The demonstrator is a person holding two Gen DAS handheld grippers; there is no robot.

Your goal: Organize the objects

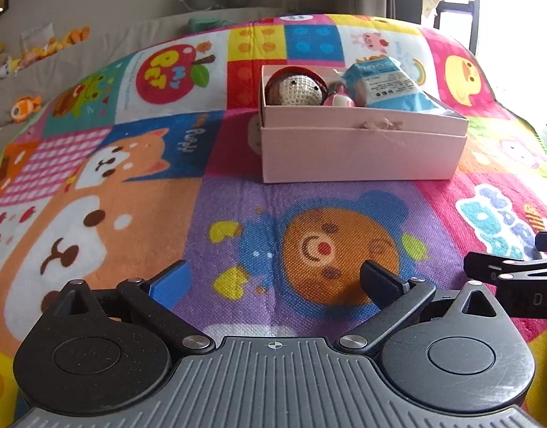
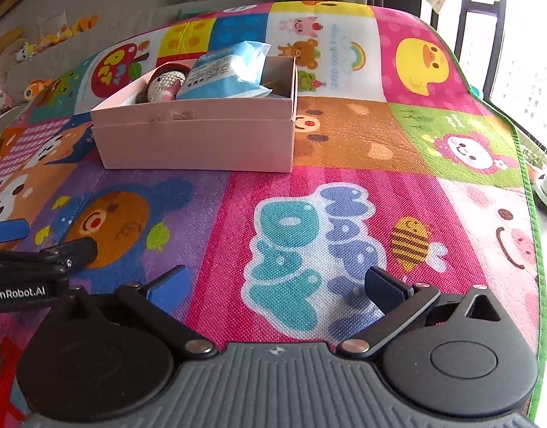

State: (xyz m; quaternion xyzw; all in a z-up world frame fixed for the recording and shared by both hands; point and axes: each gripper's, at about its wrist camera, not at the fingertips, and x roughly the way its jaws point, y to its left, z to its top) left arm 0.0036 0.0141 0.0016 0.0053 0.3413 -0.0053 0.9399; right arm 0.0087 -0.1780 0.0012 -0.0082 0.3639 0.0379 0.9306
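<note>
A pink cardboard box (image 1: 362,153) stands on the colourful play mat (image 1: 237,214). Inside it lie a crocheted doll (image 1: 296,89), a small pink item (image 1: 341,100) and a blue packet (image 1: 383,83). The box (image 2: 198,146), doll (image 2: 164,83) and packet (image 2: 227,71) also show in the right wrist view. My left gripper (image 1: 275,281) is open and empty, low over the mat well in front of the box. My right gripper (image 2: 277,285) is open and empty, to the right of the left one and in front of the box.
Plush toys (image 1: 24,105) sit on a ledge at the far left. The mat's green edge (image 2: 533,192) drops off at the right near a window and a plant pot (image 2: 535,173). A wall stands behind the mat.
</note>
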